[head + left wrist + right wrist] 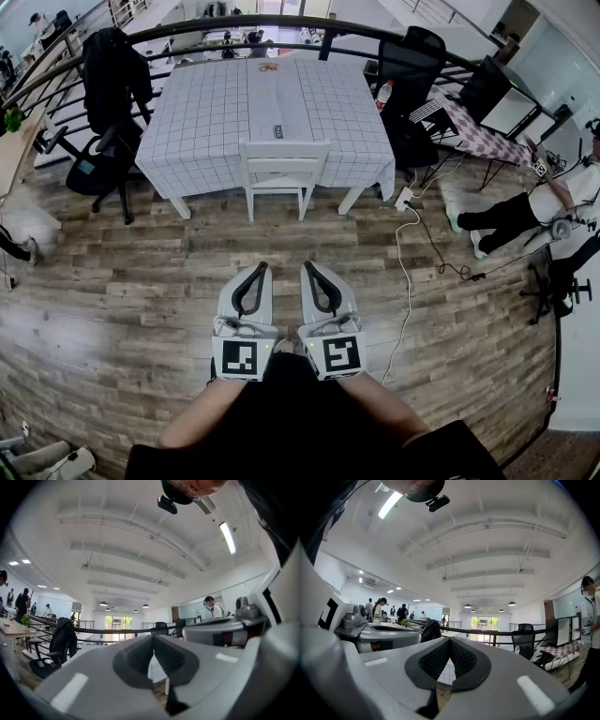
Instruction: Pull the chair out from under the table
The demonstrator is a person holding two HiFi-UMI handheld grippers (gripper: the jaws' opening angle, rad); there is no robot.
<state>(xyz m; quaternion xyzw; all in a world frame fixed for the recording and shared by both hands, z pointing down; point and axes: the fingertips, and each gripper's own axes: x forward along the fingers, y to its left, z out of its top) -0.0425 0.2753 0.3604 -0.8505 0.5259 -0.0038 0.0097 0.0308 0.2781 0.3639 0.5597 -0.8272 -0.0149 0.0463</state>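
We had not begun the pull. The left gripper (262,268) and right gripper (307,268) hung side by side, jaws closed on nothing, well apart from the chair (283,173). It stood upright, tucked under the near edge of the table (202,112), facing away from us, its top rail running left to right. Next, we judged, we had to approach, open the jaws and grasp that rail.

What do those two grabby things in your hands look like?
The left tongs and the right tongs are light grey and rounded, and they narrow to a tip. Each has a black loop-shaped lining. The inner pads are black with a bumpy mesh pattern. At the back of each sits a cube with a black-and-white square marker.
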